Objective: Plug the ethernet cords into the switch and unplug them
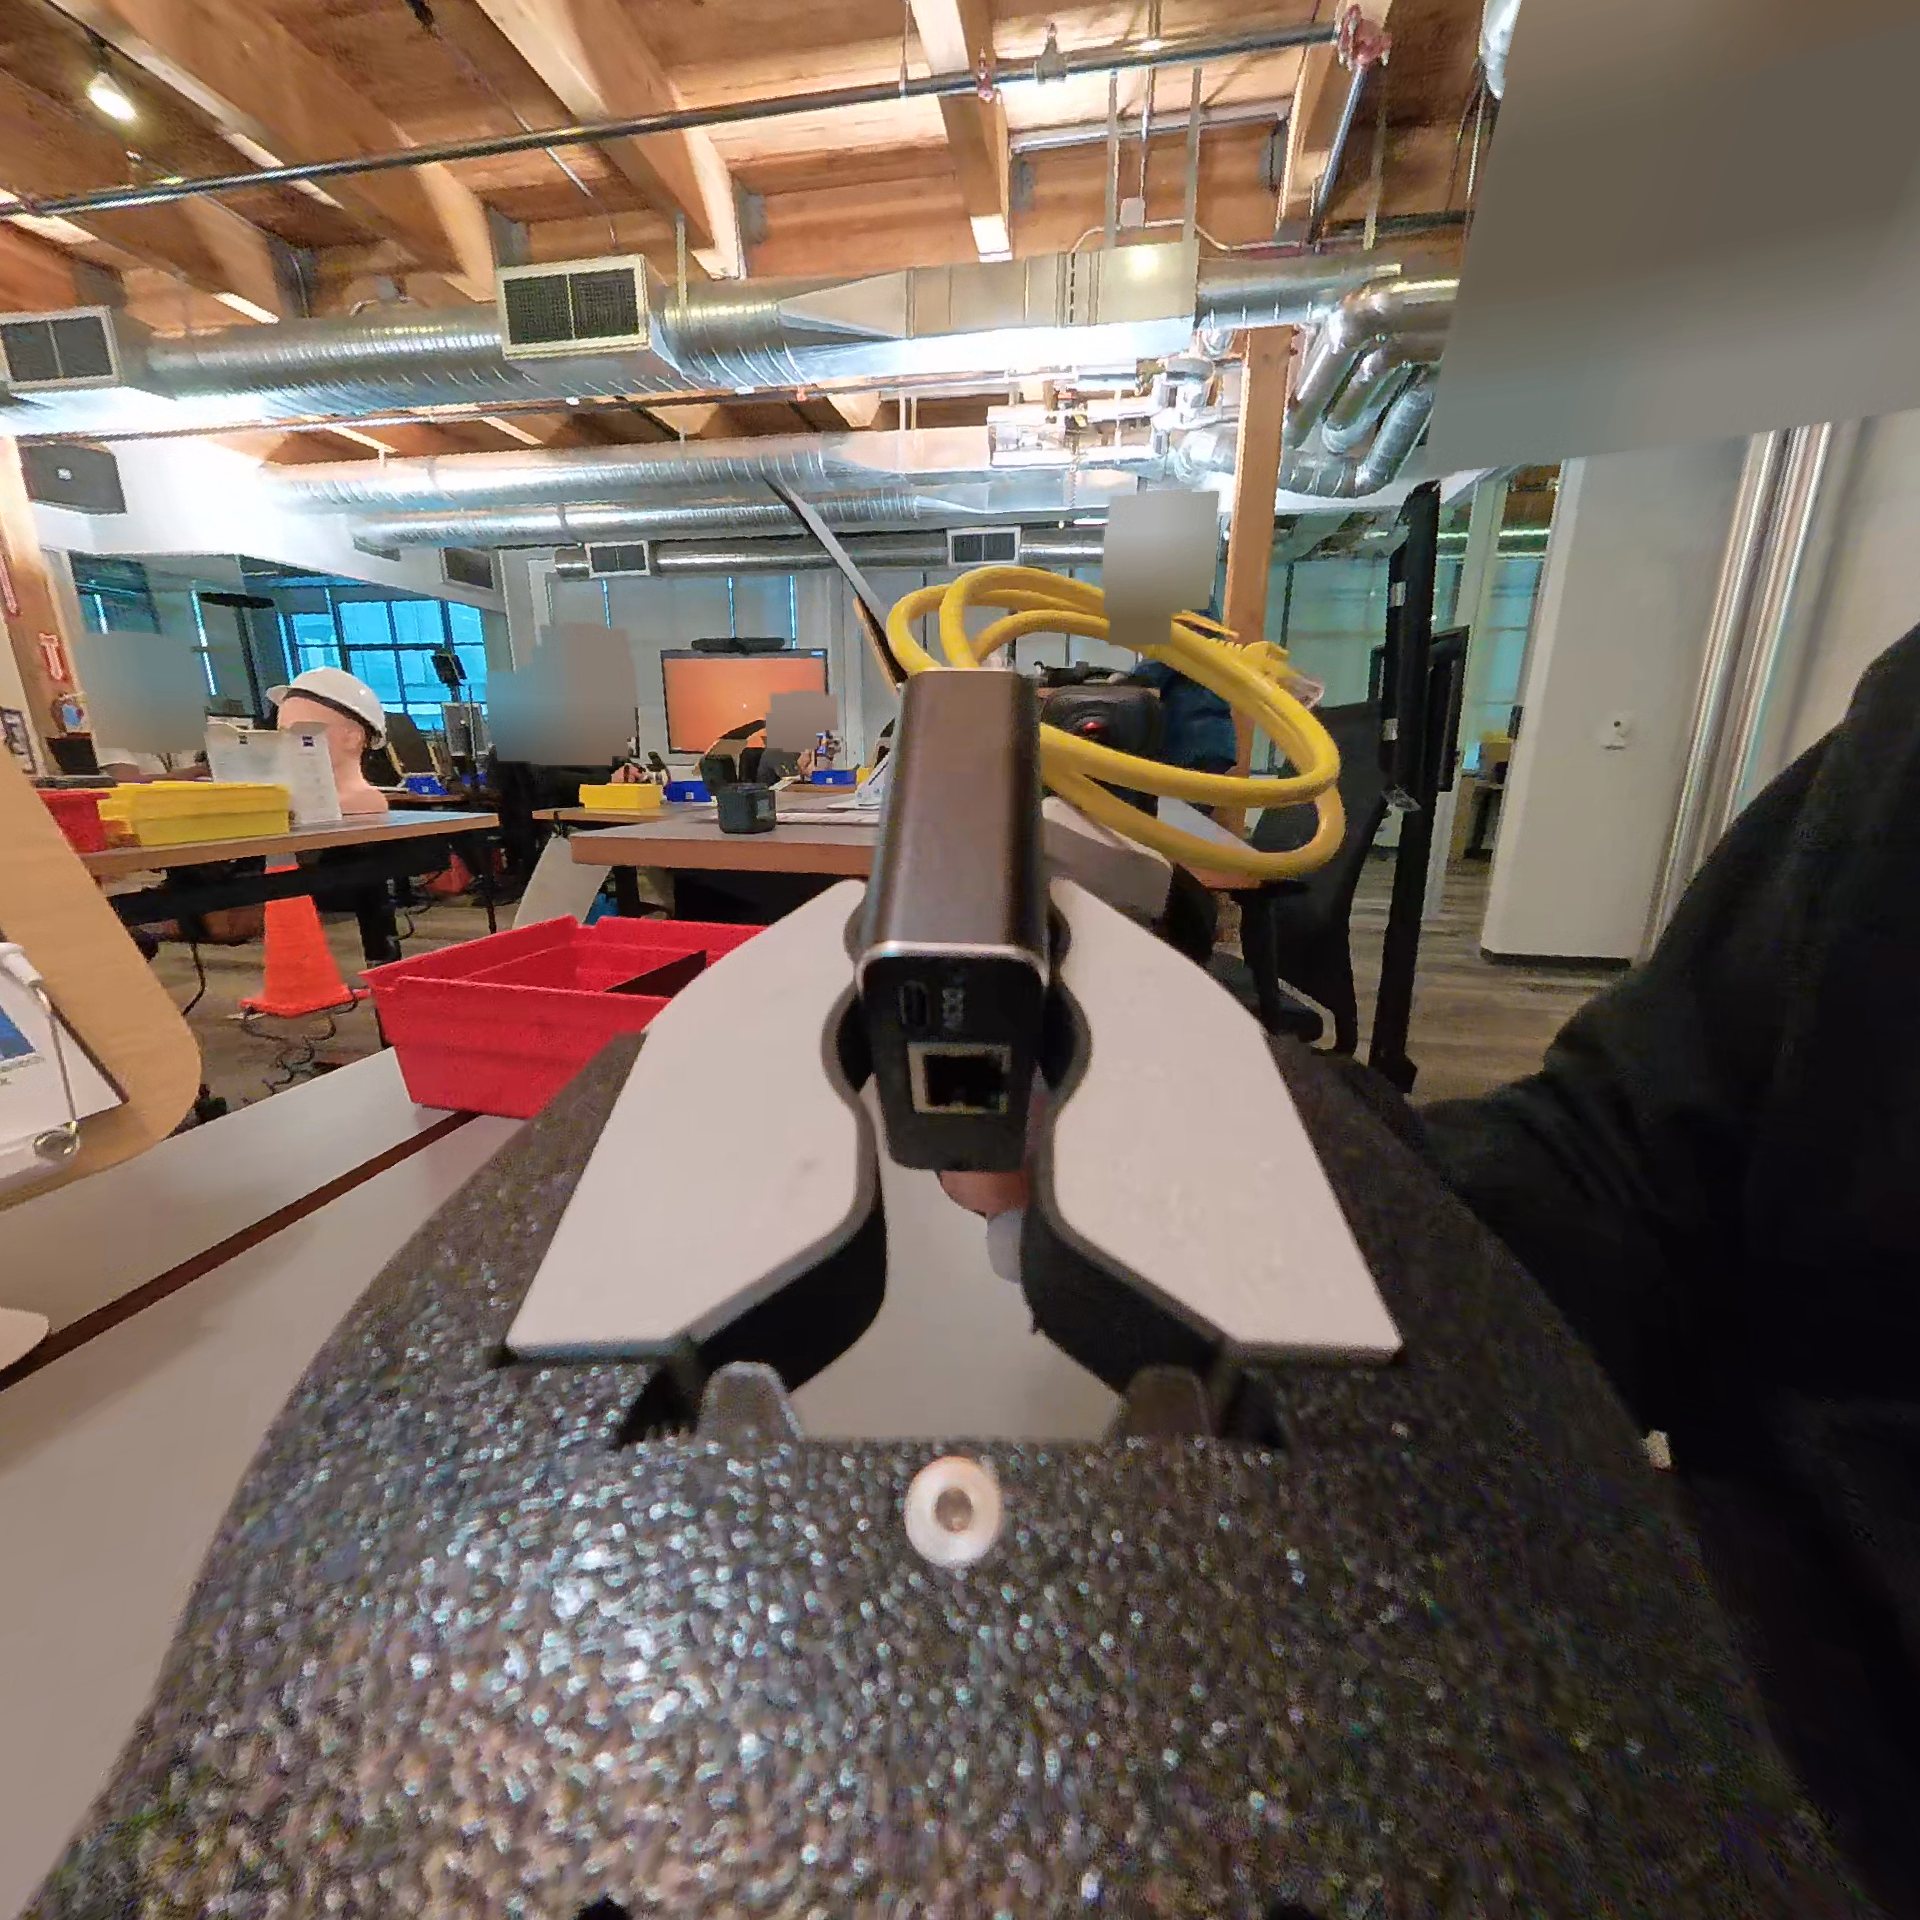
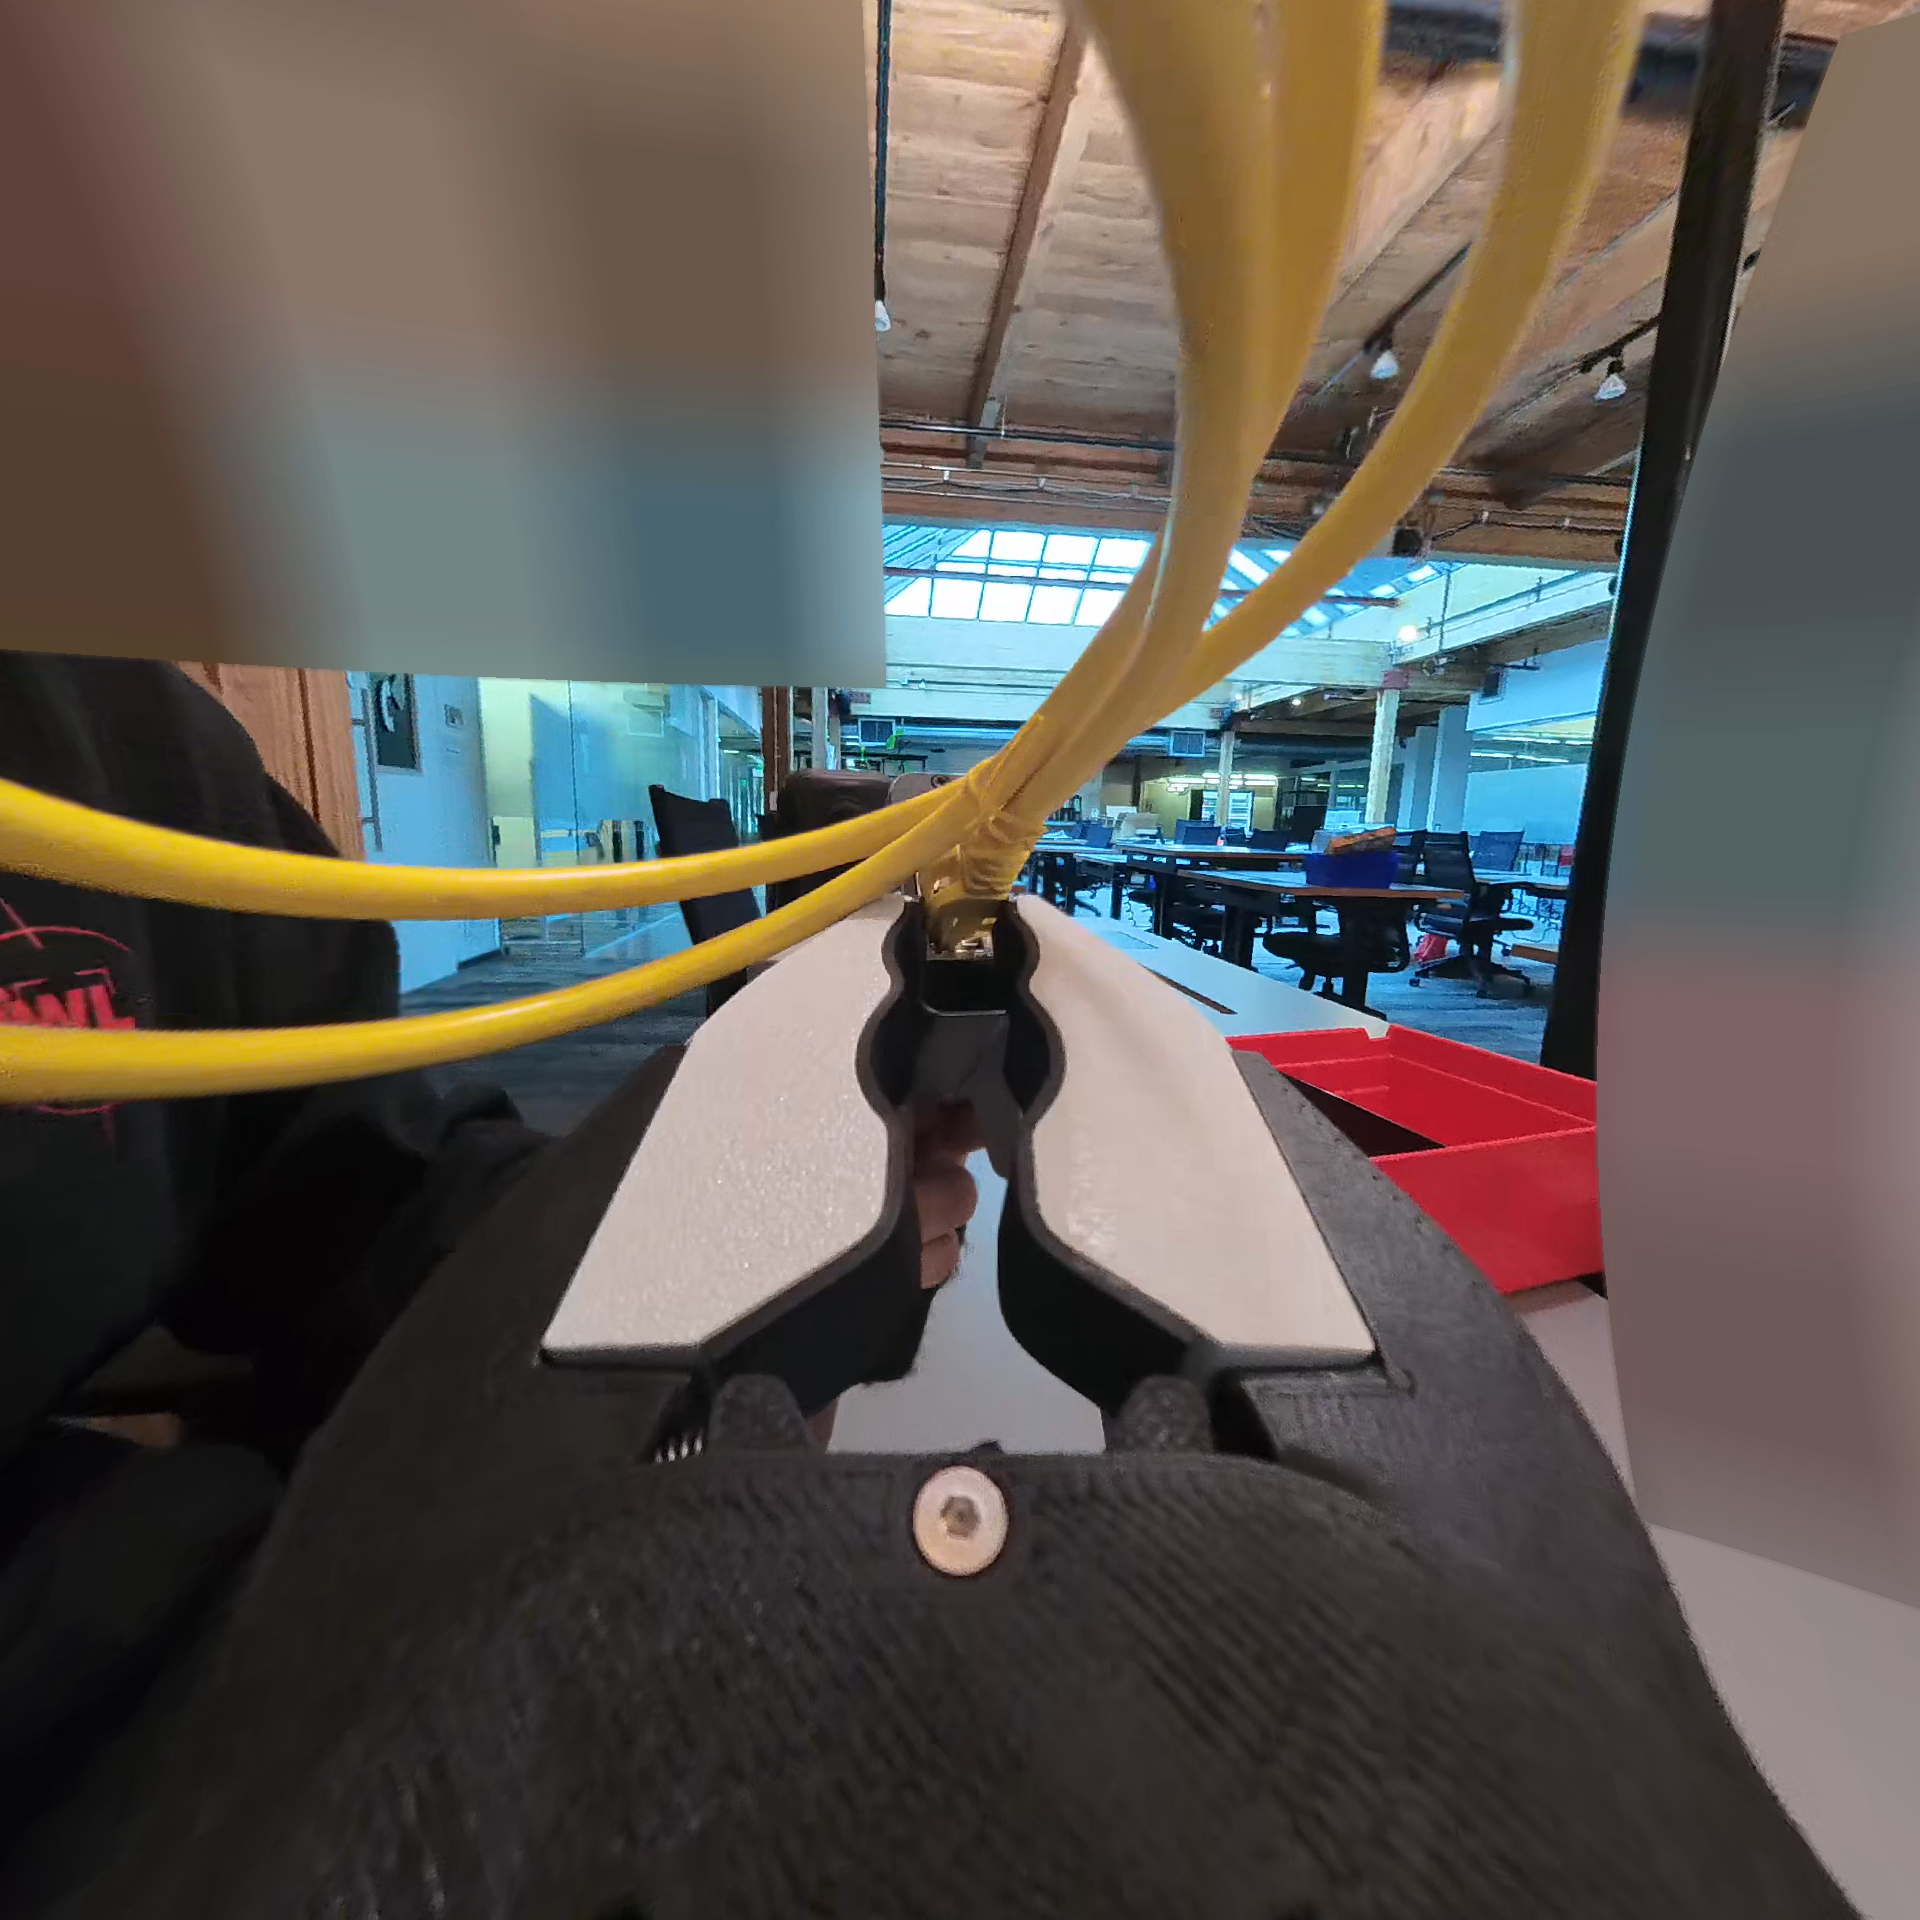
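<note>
My left gripper (image 1: 951, 914) is shut on a dark metal switch (image 1: 951, 831), held off the table and pointing away from me. An empty port (image 1: 961, 1081) shows on its near end face. Beyond its far end is a coiled yellow ethernet cord (image 1: 1195, 748) with a loose plug (image 1: 1288, 665) sticking out to the right. My right gripper (image 2: 961, 920) is shut on a plug of the yellow cord (image 2: 977, 883); its loops (image 2: 416, 883) sweep left and up. A dark body sits between the right fingers under the plug. I cannot tell whether the plug is seated in the switch.
A red compartment bin (image 1: 499, 1018) stands on the white table (image 1: 156, 1403); it also shows in the right wrist view (image 2: 1455, 1153). A person's dark sleeve (image 1: 1714, 1039) fills the right side. Office desks and chairs (image 2: 1299, 914) lie beyond. My left and right fingertips are right by each other.
</note>
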`<state>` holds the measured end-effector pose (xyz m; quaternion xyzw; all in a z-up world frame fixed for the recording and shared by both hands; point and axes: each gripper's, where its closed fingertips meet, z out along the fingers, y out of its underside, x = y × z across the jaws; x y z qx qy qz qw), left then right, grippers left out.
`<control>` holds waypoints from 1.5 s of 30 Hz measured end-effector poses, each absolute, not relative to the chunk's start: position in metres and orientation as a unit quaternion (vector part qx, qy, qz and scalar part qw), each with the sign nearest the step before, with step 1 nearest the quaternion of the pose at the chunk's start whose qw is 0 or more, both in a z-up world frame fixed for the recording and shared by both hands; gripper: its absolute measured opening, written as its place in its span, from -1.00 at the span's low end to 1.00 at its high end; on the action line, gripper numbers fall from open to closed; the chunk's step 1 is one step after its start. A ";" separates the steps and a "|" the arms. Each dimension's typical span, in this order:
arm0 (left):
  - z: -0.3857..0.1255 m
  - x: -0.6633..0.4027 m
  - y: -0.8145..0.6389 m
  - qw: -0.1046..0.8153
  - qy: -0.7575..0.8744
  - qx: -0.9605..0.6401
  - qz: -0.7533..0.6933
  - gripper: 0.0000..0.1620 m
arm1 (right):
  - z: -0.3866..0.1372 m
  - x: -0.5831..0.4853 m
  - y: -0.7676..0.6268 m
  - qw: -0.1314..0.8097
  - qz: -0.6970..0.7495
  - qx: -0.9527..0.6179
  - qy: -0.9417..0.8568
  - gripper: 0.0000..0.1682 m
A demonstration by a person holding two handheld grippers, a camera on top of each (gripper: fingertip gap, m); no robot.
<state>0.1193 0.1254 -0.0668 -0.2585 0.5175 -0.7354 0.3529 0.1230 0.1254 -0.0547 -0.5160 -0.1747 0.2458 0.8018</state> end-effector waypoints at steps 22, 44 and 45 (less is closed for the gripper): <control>-0.080 0.118 0.140 0.385 0.589 -0.228 -0.673 -0.45 | -0.064 0.112 0.130 0.762 0.175 -0.582 -0.224 -0.83; -0.150 0.138 0.147 0.342 0.716 -0.298 -0.531 -0.51 | -0.116 0.111 0.155 0.699 0.174 -0.652 -0.235 -0.84; -0.153 0.141 0.148 0.332 0.711 -0.310 -0.537 -0.50 | -0.121 0.112 0.157 0.695 0.180 -0.656 -0.232 -0.84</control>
